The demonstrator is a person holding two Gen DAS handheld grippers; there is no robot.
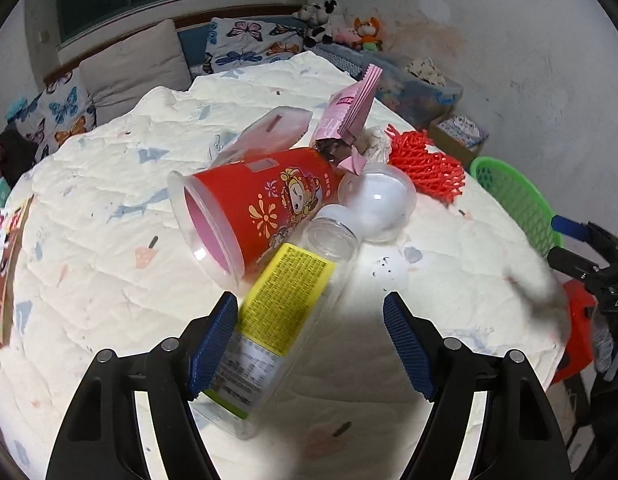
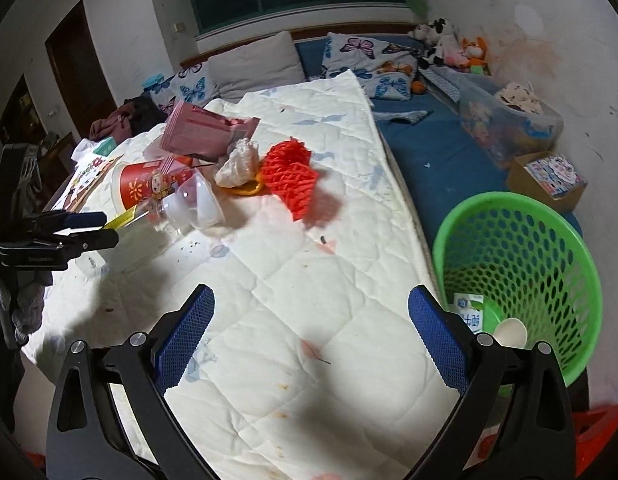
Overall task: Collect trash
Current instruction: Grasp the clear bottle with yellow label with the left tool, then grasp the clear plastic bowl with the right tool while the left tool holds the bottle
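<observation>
A clear plastic bottle with a yellow label (image 1: 277, 312) lies on the white quilt, its lower end between the fingers of my open left gripper (image 1: 311, 344), against the left pad. Behind it lie a red cup (image 1: 261, 208), a clear dome lid (image 1: 379, 200), a pink wrapper (image 1: 349, 114) and red foam netting (image 1: 427, 164). My right gripper (image 2: 311, 340) is open and empty above bare quilt. The green basket (image 2: 521, 276) stands to its right, holding a carton and a white cup. The left gripper (image 2: 89, 228) shows at the pile in the right wrist view.
The quilt (image 2: 309, 240) covers a bed with blue sheet (image 2: 441, 152), butterfly pillows and plush toys at the back. A clear storage bin (image 2: 509, 120) and a cardboard box (image 2: 549, 176) sit on the sheet. A paper card (image 1: 1, 264) lies at the quilt's left edge.
</observation>
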